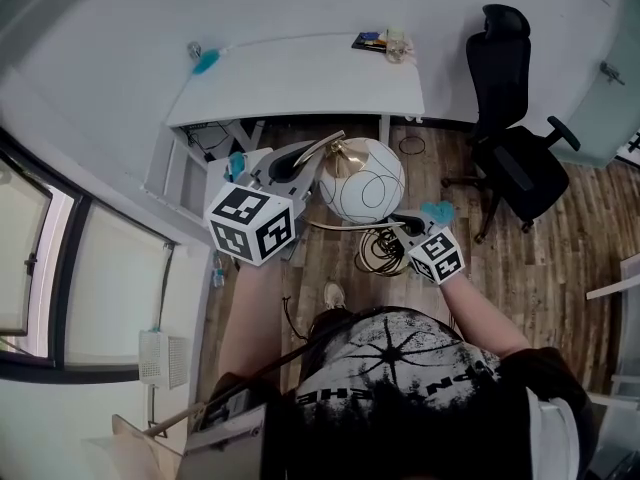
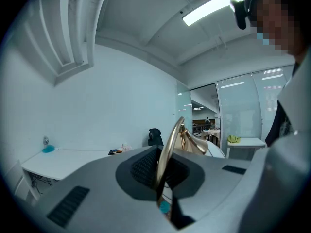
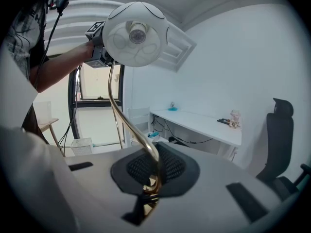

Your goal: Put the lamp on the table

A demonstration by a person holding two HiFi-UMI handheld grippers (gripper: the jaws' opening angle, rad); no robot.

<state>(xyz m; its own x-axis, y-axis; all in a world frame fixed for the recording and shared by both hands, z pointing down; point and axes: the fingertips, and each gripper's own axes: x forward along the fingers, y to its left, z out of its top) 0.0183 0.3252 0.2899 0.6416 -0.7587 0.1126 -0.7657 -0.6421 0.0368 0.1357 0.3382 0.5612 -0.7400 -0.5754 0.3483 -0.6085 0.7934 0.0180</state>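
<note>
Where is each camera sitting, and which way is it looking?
Head view: on the person's head, looking down at lamp, left tongs, right tongs; shirt and arms show.
Left gripper view: on the left tongs, facing the table; the person shows top right.
Right gripper view: on the right tongs, looking up the lamp's stem; an arm shows.
Shared: both gripper views see the table.

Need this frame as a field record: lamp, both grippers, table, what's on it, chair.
lamp: white globe shade on a curved gold stem, held in the air above the floor, not on the table
left gripper: shut on the stem near the shade
right gripper: shut on the stem's lower end
table: white, against the wall
on table: teal thing at one end, small items at the other
chair: black, beside the table
</note>
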